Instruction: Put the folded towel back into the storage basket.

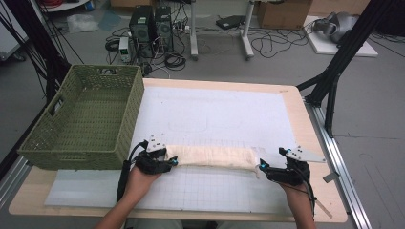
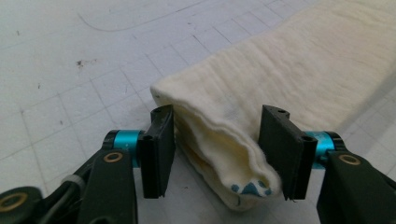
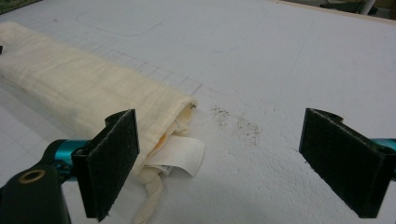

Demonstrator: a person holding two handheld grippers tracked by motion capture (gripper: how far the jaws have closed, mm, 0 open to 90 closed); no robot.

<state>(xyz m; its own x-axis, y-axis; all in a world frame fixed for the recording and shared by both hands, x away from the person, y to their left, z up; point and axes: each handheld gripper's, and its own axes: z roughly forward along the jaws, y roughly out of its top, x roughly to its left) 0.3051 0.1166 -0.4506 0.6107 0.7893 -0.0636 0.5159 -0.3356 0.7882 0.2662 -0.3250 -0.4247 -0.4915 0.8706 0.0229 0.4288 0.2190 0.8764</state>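
- Folded cloth [image 1: 212, 156]: cream, folded into a long narrow band, lying flat on the white gridded mat [image 1: 215, 114] of the desk [image 1: 296, 95]. It runs parallel to the desk's near edge, closer to that edge than to the far one, and spans from near the basket's near right corner toward the desk's right side.
- Green basket [image 1: 86, 119]: woven, rectangular, standing at the desk's left edge, well to the left of the cloth's middle; its near right corner sits just beside the cloth's left end.
- Left gripper [image 2: 217, 154]: held in the person's left hand [image 1: 138, 179], placed at the cloth's left end. In the left gripper view its jaws stand partly closed astride that end. The left pad touches the folded layers and the right pad sits against the bulging fold. Whether the pads press firmly cannot be told. The cloth end between the jaws shows stacked layers and a small blue print at the tip.
- Right gripper [image 3: 219, 163]: held in the person's right hand [image 1: 296, 183], at the cloth's right end. Its jaws stand wide open and grip nothing. In the right gripper view the left pad lies just beside the cloth's end, while the right pad stands well apart over bare mat.
- White label [image 3: 180, 156]: protrudes from the cloth's right end, lying on the mat between the right gripper's jaws.
- Cord [image 3: 149, 203]: a cream cord trails from the same end toward the near edge.
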